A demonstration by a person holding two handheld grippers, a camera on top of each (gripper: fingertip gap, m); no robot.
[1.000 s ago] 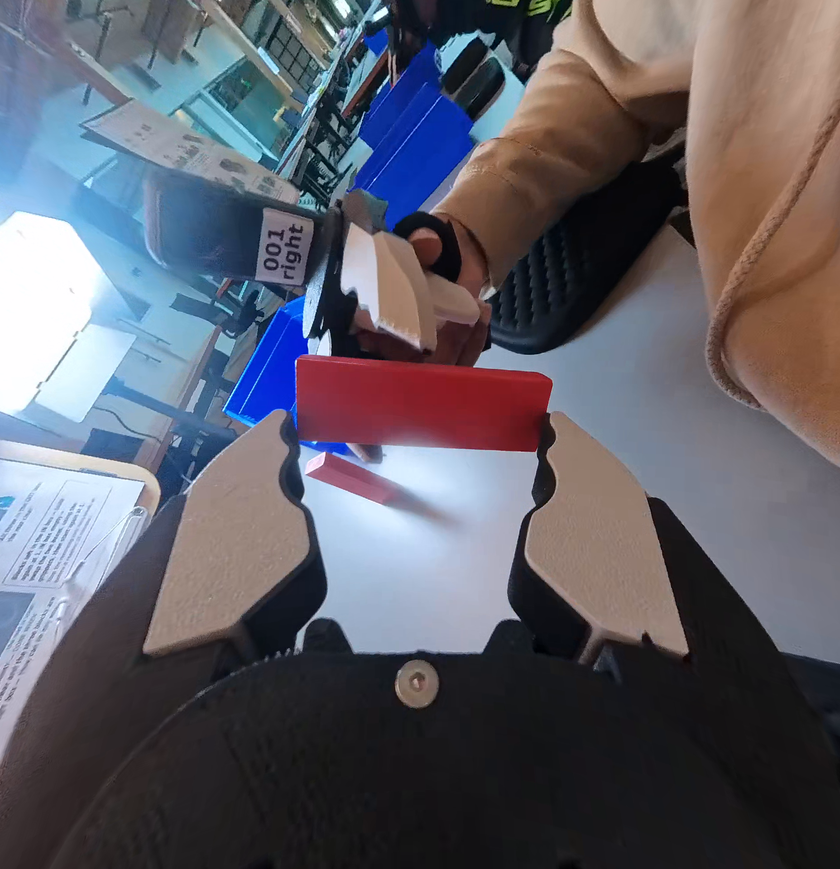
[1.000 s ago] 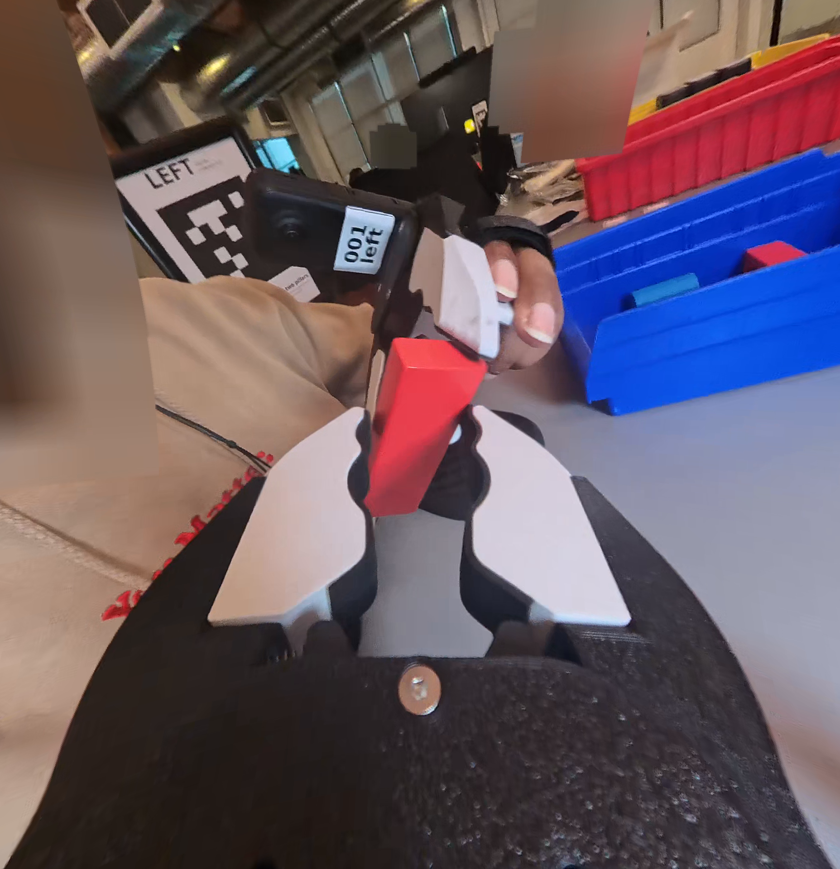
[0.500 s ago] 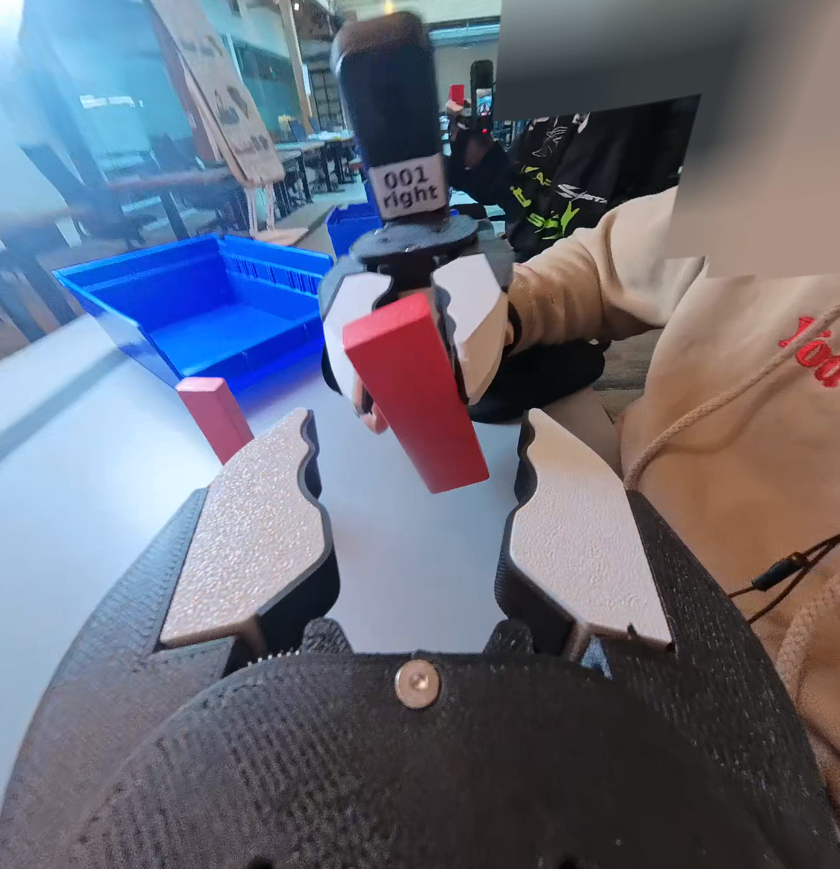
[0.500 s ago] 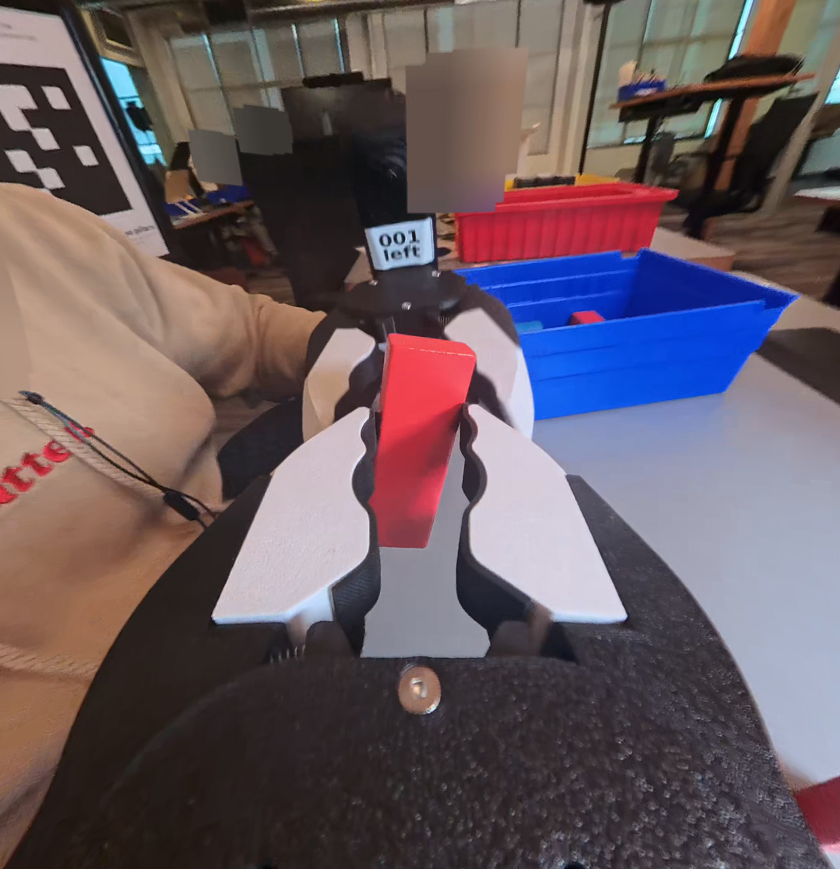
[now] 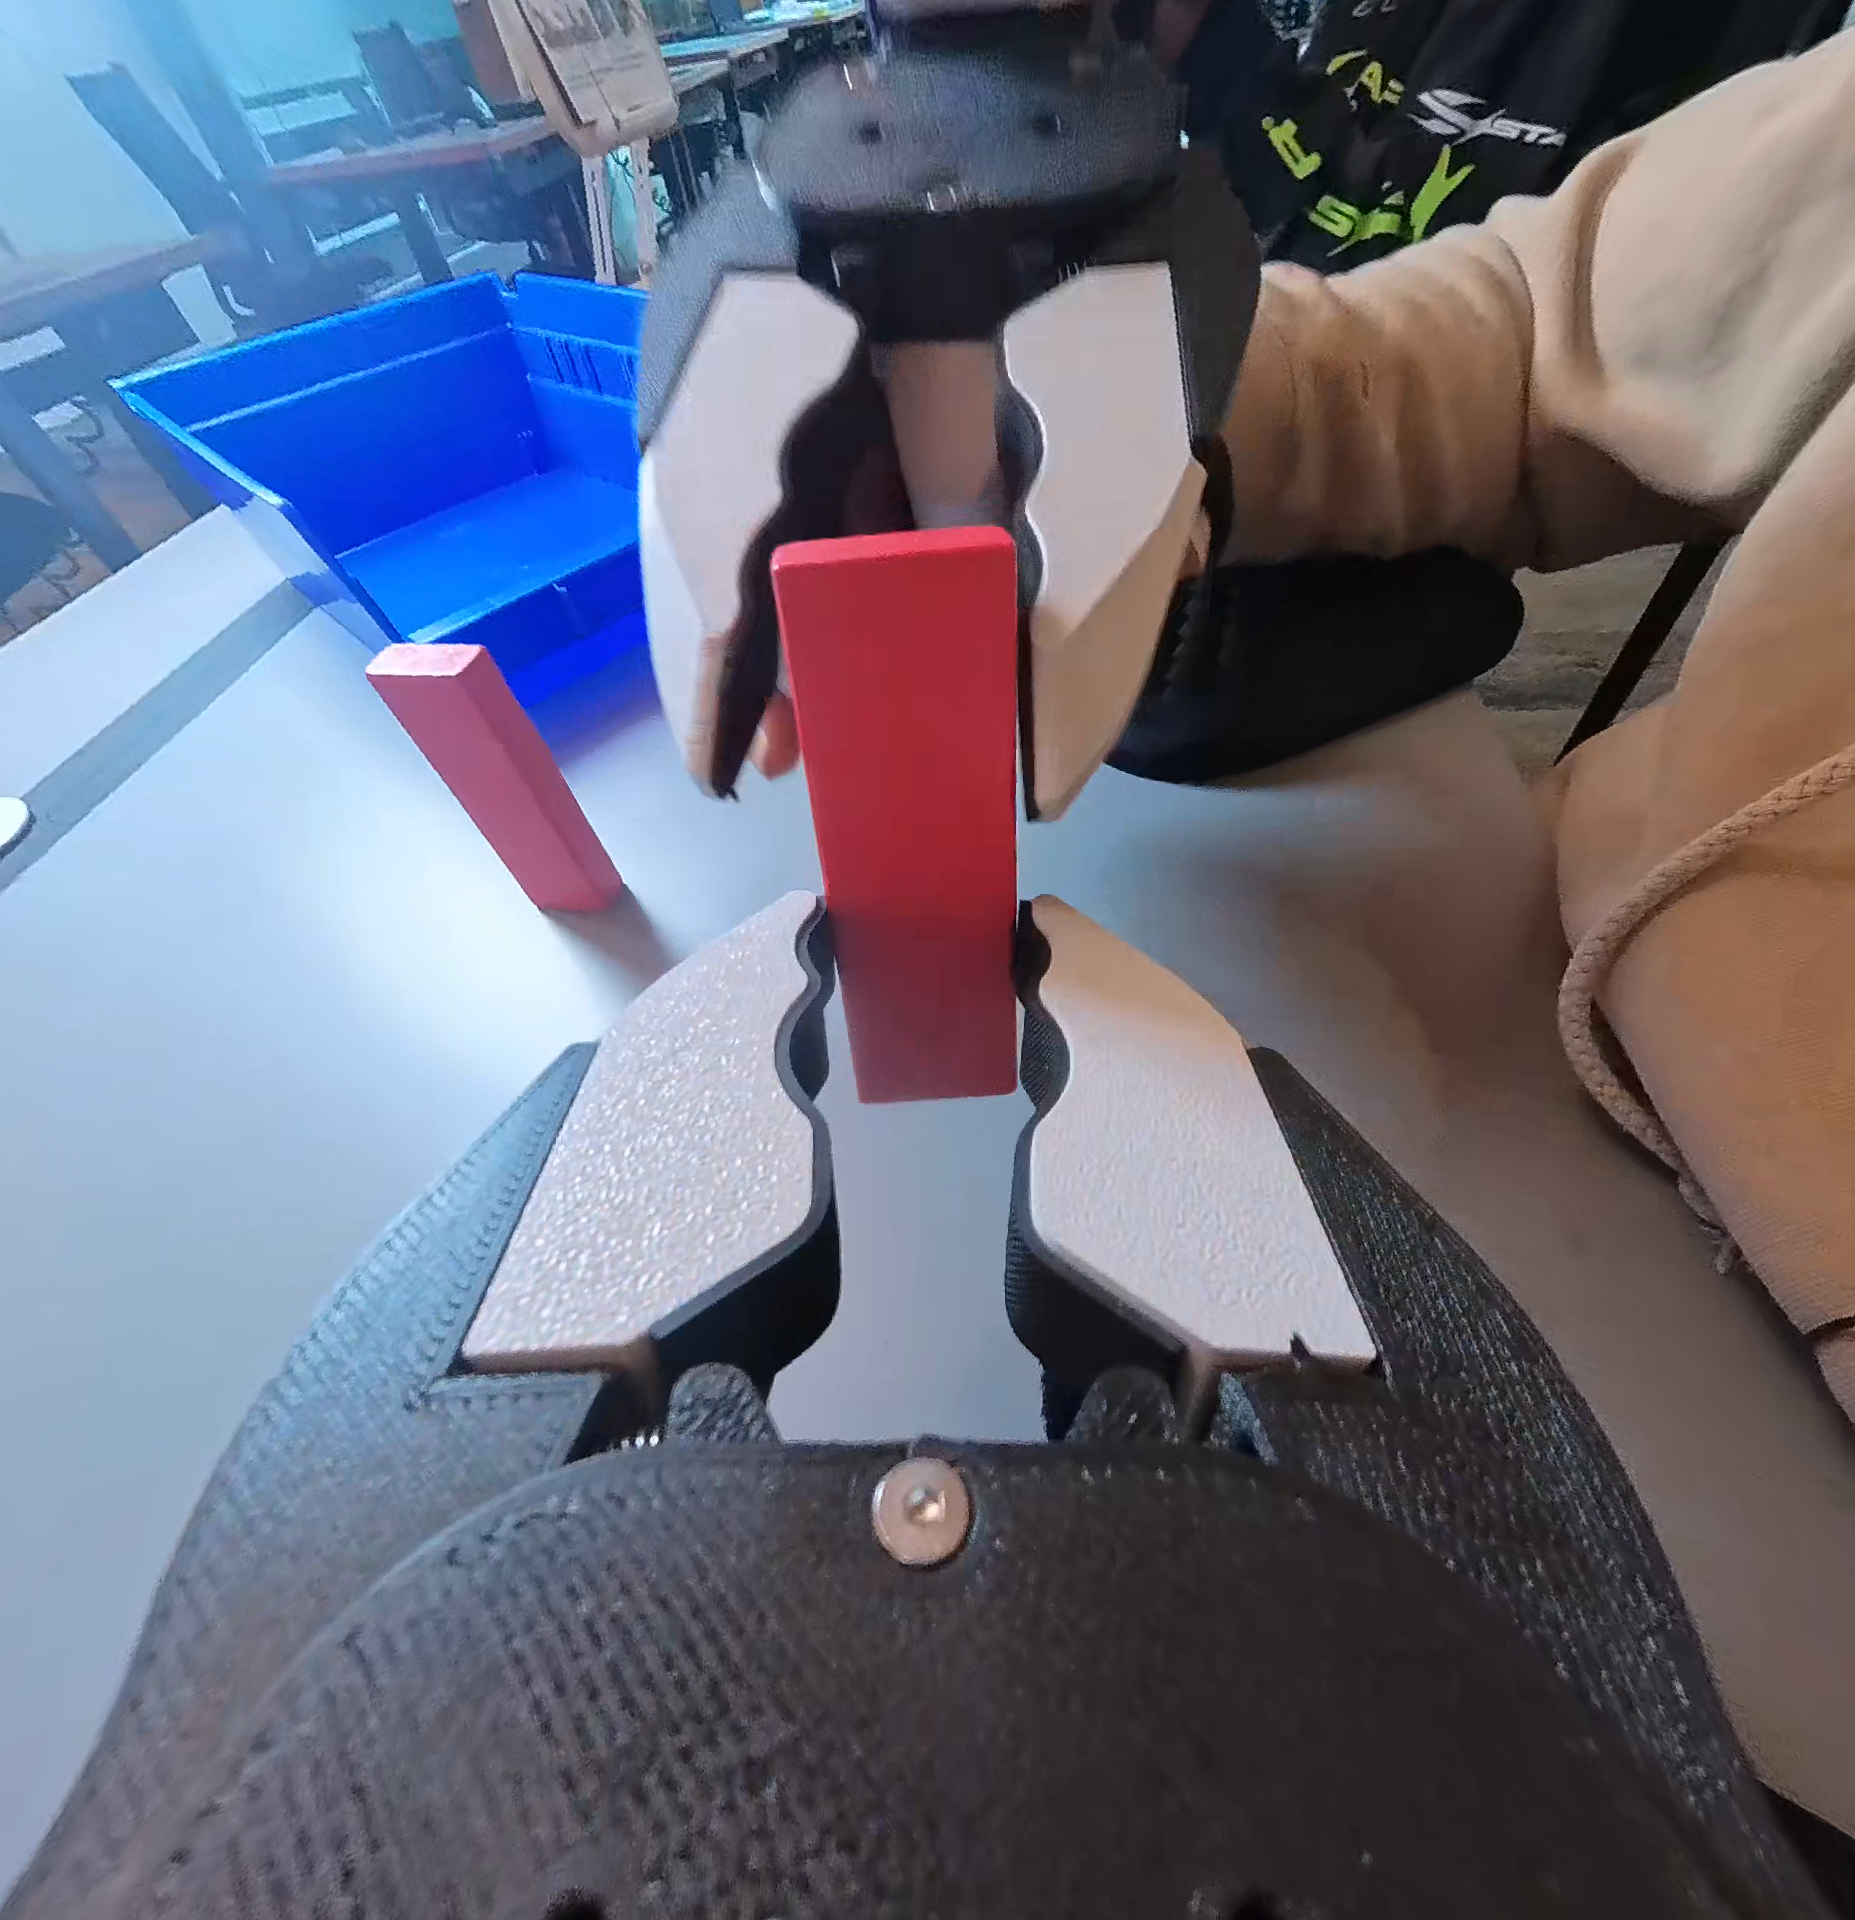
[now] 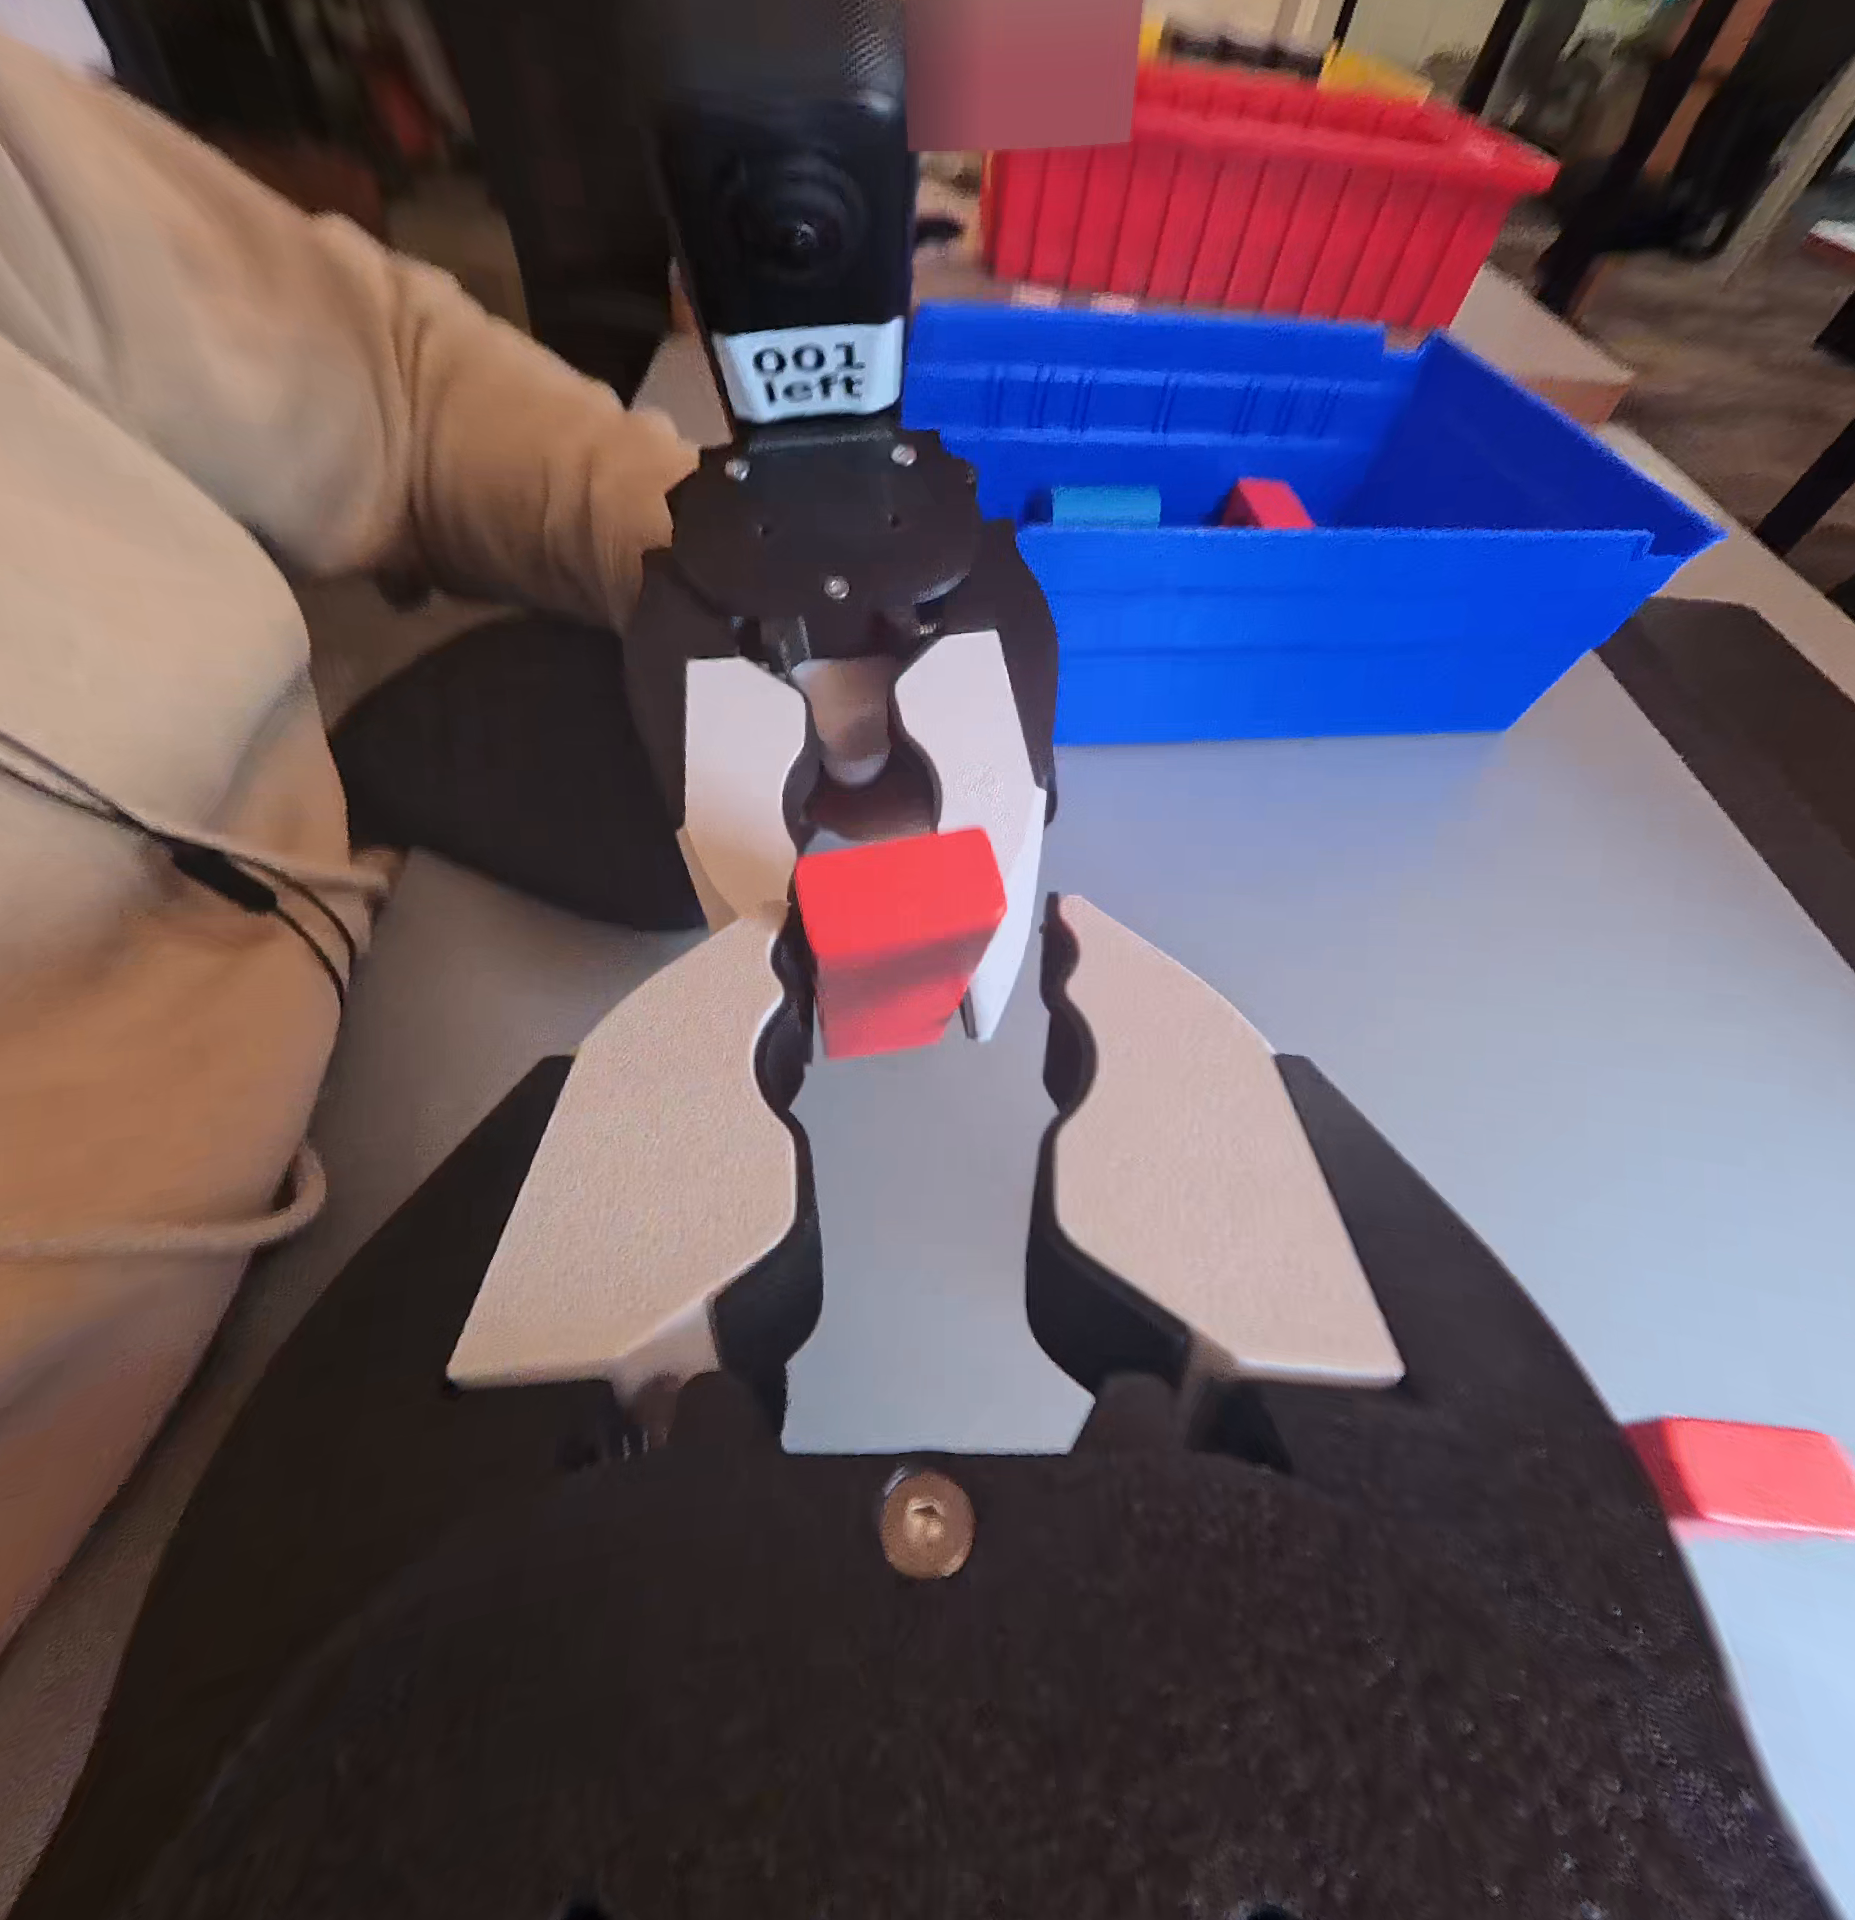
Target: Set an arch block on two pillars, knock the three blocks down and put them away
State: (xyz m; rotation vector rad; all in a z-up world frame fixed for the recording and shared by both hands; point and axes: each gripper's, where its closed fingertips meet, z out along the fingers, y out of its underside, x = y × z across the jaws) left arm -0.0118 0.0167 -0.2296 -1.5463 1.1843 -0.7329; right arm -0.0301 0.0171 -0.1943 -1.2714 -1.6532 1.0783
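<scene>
Red block passed between the two grippers

The left gripper [image 5: 921, 914] clamps the lower part of the upright red block [image 5: 907, 790]; the right gripper [image 6: 915, 920] stands apart around its top. Lower it straight, at 4 o'clock from the standing red pillar [image 5: 492, 774], blue bin [image 5: 466, 488] behind.

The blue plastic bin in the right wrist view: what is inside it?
Inside the blue plastic bin, a light-blue block and a red block show above the front wall. That wall hides the bin's floor and anything lower.
</scene>
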